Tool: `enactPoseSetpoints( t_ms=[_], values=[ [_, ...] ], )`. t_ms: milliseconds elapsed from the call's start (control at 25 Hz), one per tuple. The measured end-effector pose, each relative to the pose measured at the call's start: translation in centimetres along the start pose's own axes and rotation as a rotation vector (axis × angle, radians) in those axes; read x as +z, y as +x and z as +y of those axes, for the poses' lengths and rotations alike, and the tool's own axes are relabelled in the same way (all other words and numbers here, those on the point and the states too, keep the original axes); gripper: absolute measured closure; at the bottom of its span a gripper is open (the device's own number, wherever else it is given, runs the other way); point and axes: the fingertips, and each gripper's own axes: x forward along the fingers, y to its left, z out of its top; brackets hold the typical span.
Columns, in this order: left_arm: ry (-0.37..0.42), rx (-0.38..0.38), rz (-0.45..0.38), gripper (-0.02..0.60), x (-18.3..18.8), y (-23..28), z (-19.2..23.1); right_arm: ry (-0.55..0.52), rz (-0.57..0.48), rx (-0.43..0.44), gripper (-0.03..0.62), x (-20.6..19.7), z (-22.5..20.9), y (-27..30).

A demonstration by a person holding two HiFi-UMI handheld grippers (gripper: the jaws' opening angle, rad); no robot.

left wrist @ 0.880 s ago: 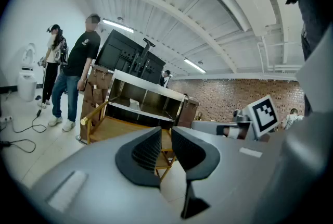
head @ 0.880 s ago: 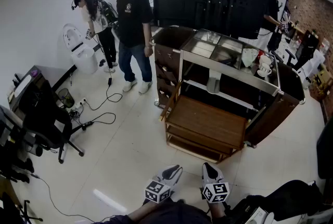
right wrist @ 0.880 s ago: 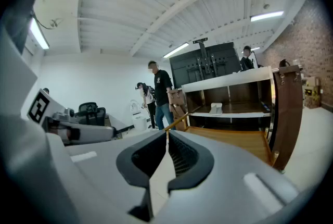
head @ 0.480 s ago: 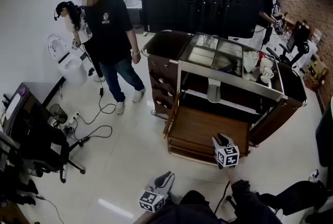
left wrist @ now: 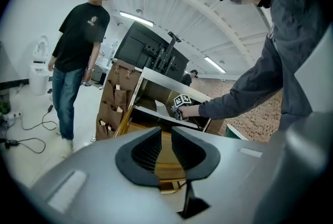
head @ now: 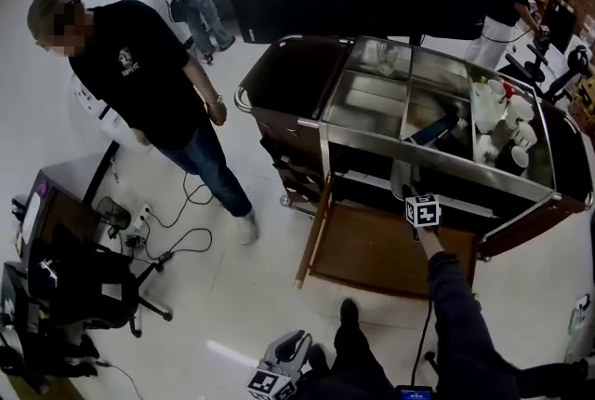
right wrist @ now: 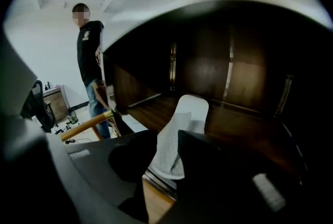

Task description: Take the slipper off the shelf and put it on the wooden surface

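A pale grey slipper [right wrist: 182, 129] lies lengthwise on the dark shelf [right wrist: 244, 126] inside the cart; in the head view the slipper [head: 401, 177] shows as a grey strip under the cart's metal top. My right gripper [right wrist: 164, 139] reaches into that shelf, jaws wide apart on either side of the slipper's near end, and no pad visibly presses on it. From above, the right gripper [head: 412, 195] sits just over the pull-out wooden surface [head: 367, 251]. My left gripper [head: 296, 345] hangs low by my legs, jaws a narrow gap apart and empty, pointed at the cart [left wrist: 166, 134].
A person in a black T-shirt [head: 139, 73] stands left of the cart. Cables [head: 177, 240] and an office chair [head: 79, 282] lie on the floor at left. The cart's metal top [head: 372, 105] holds trays and cups [head: 509, 136]. More people stand at the back.
My right gripper has gone from beside my body forward into the cart's shelf, up to the slipper. I have stepped closer to the cart. The person in black has moved.
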Motion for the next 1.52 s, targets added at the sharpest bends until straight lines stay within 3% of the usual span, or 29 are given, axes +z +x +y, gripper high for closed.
enactPoseSetpoints(
  t_ms=[160, 240, 320, 480, 680, 800, 960, 1120, 1280, 1520],
  values=[
    [-0.003, -0.012, -0.001, 0.503, 1.3, 6.6, -0.1, -0.006, 0.051, -0.047, 0.474, 1.5, -5.5, 7.7],
    [-0.006, -0.017, 0.022, 0.503, 1.3, 8.1, 0.0, -0.003, 0.093, -0.041, 0.486, 1.0, -5.7, 9.8],
    [-0.014, -0.022, 0.051, 0.503, 1.4, 8.6, 0.1, 0.007, 0.117, -0.041, 0.536, 0.3, -5.3, 10.3],
    [-0.028, -0.057, 0.057, 0.503, 1.9, 8.7, -0.2, 0.063, 0.090, -0.070, 0.586, -0.2, -4.1, 7.8],
    [0.025, -0.174, 0.070, 0.503, 0.4, 6.7, -2.2, 0.187, -0.017, 0.038, 0.588, -3.0, 1.9, -1.8],
    [0.058, -0.242, 0.066, 0.503, -0.5, 4.1, -3.7, 0.238, -0.041, 0.130, 0.588, -8.2, 7.6, -10.7],
    [0.048, -0.316, 0.077, 0.503, -3.5, 0.3, -5.6, 0.196, 0.011, 0.221, 0.588, -18.8, 16.2, -23.1],
    [0.072, -0.382, 0.098, 0.503, -5.3, -1.9, -7.6, 0.203, 0.126, 0.225, 0.588, -29.3, 22.1, -31.5],
    [0.100, -0.380, 0.136, 0.503, -6.6, -1.9, -8.5, 0.244, 0.197, 0.168, 0.588, -36.4, 23.1, -33.2],
    [0.082, -0.342, 0.191, 0.503, -8.1, 0.0, -8.2, 0.289, 0.306, 0.140, 0.588, -41.0, 22.6, -30.1]
  ],
)
